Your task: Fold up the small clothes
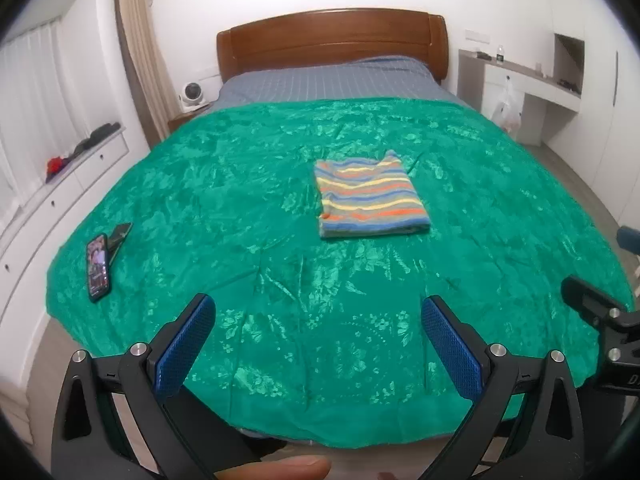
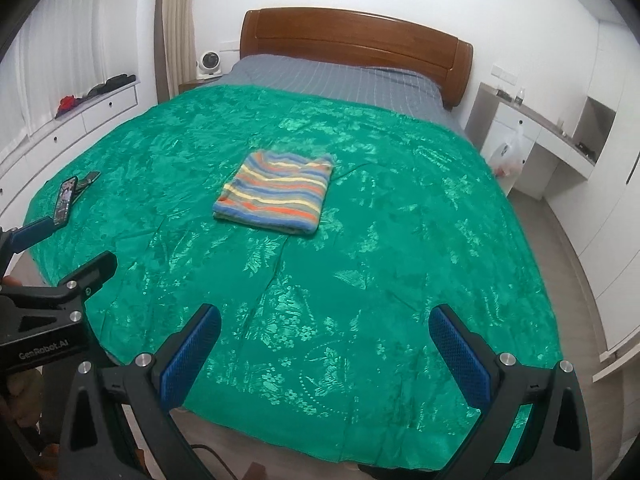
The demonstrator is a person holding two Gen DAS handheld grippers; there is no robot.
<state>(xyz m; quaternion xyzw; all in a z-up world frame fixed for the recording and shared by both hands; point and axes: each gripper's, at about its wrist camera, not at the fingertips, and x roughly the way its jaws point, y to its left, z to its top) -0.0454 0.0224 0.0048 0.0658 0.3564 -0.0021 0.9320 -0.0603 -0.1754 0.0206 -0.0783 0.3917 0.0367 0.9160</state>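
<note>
A striped shirt (image 1: 370, 196) in blue, orange and yellow lies folded into a neat rectangle in the middle of the green bedspread (image 1: 280, 280). It also shows in the right wrist view (image 2: 278, 192). My left gripper (image 1: 318, 312) is open and empty, held back over the near edge of the bed, well short of the shirt. My right gripper (image 2: 324, 320) is open and empty too, also over the near edge. The left gripper's body shows at the left of the right wrist view (image 2: 52, 292).
A phone (image 1: 98, 266) and a dark flat item (image 1: 120, 234) lie on the bedspread at the left. The wooden headboard (image 1: 332, 40) is at the far end. White drawers (image 1: 60, 196) run along the left; a desk (image 1: 532, 84) stands at the right.
</note>
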